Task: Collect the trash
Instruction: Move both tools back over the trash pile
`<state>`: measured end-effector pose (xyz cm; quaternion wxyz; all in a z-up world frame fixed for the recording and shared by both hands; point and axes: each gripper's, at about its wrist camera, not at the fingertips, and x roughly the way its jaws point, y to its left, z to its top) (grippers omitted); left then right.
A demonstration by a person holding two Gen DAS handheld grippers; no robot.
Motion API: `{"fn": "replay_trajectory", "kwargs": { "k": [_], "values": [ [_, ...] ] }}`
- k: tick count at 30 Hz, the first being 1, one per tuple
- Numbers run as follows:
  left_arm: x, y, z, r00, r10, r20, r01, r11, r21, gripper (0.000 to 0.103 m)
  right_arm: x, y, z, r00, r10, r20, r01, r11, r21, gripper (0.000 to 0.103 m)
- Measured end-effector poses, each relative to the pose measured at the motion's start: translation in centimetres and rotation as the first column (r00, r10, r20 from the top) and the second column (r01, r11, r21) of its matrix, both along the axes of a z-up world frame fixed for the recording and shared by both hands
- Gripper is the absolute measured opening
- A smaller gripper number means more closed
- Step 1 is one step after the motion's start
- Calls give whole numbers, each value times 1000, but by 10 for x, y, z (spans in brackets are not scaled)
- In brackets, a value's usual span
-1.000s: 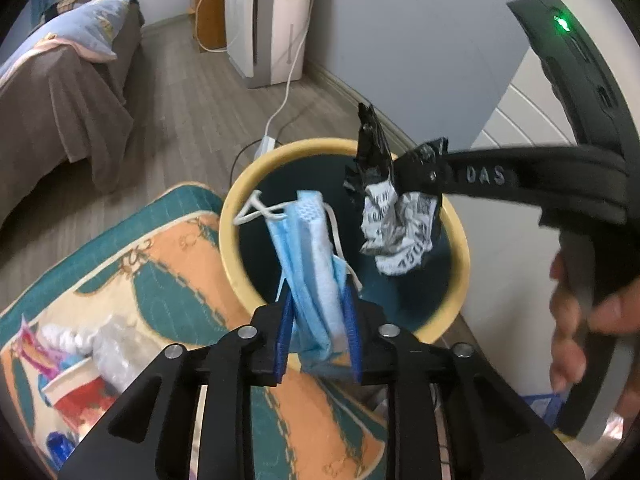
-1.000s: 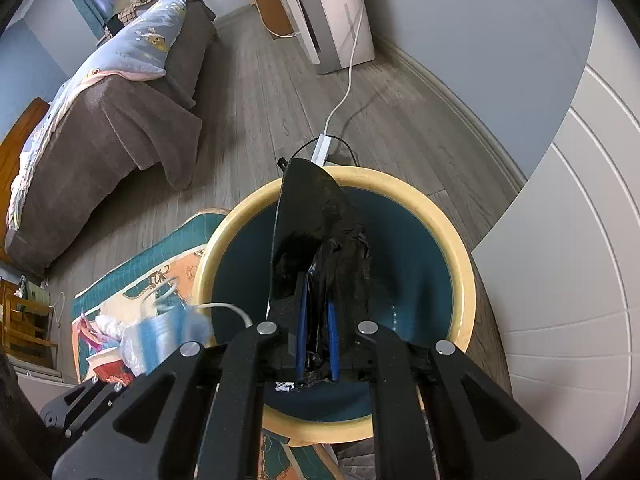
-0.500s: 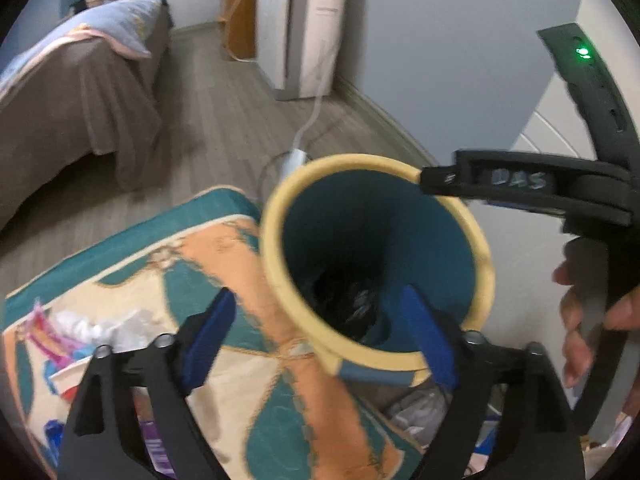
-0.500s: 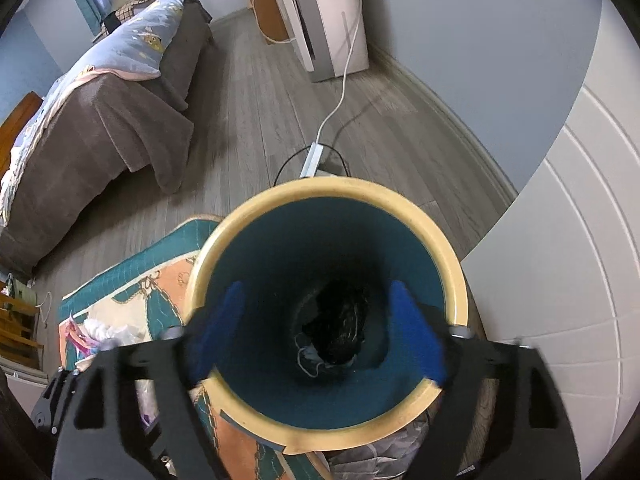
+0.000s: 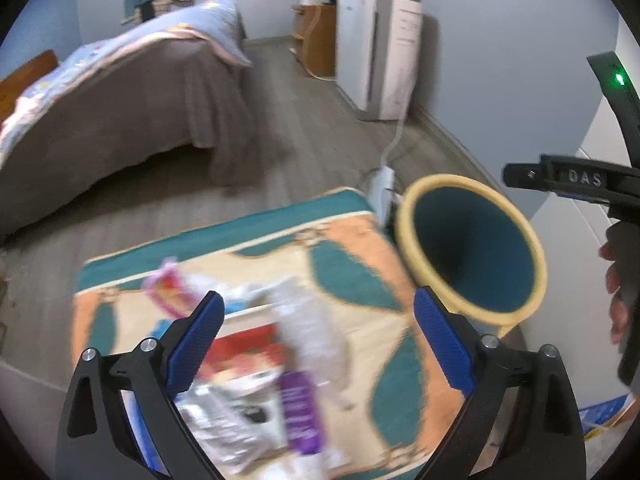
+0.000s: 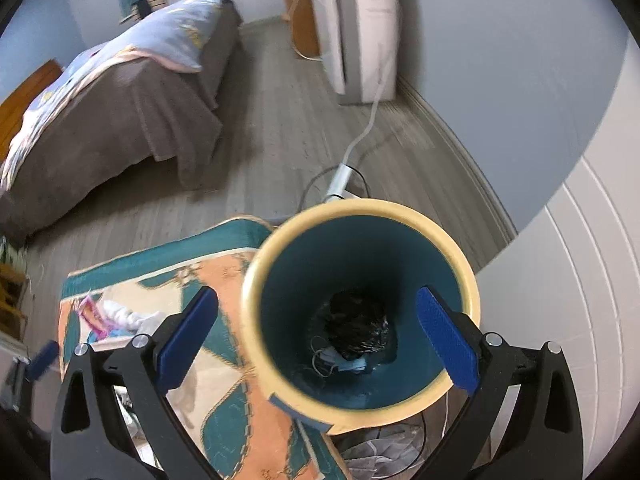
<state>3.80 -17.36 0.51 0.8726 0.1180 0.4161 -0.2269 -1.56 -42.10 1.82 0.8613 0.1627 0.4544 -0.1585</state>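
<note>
Two blue-padded jaws of the left gripper (image 5: 316, 344), just opened wide with nothing between them, frame the litter pile (image 5: 256, 364) near the rug's (image 5: 384, 380) near edge, seemingly lining up another pick. From the right wrist, the right gripper (image 6: 318, 340), likewise just spread and empty, hangs over the bin (image 6: 256, 280) at the rug's right edge, where the mask (image 6: 344, 364) and black wrapper (image 6: 356, 324) lie inside.
</note>
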Motion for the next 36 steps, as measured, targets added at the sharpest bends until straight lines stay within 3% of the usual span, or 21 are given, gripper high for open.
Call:
{"fn": "replay_trajectory", "kwargs": {
  "k": [5, 12, 19, 31, 36],
  "values": [
    [-6, 58, 13, 996, 89, 20, -89, 996, -12, 96, -3, 39, 11, 999, 40, 26, -40, 999, 23, 97],
    [-20, 135, 20, 983, 175, 60, -178, 983, 48, 96, -1, 100, 15, 995, 95, 8, -95, 995, 12, 97],
    [-23, 190, 3, 961, 276, -1, -276, 961, 20, 96, 4, 157, 4, 985, 171, -23, -171, 985, 34, 97],
    [-12, 231, -46, 931, 347, -116, -341, 938, 67, 96, 16, 211, -32, 961, 252, -116, -248, 968, 49, 97],
    [-8, 220, -72, 937, 305, -172, -287, 950, 124, 96, 26, 217, -51, 954, 248, -167, -242, 969, 55, 97]
  ]
}}
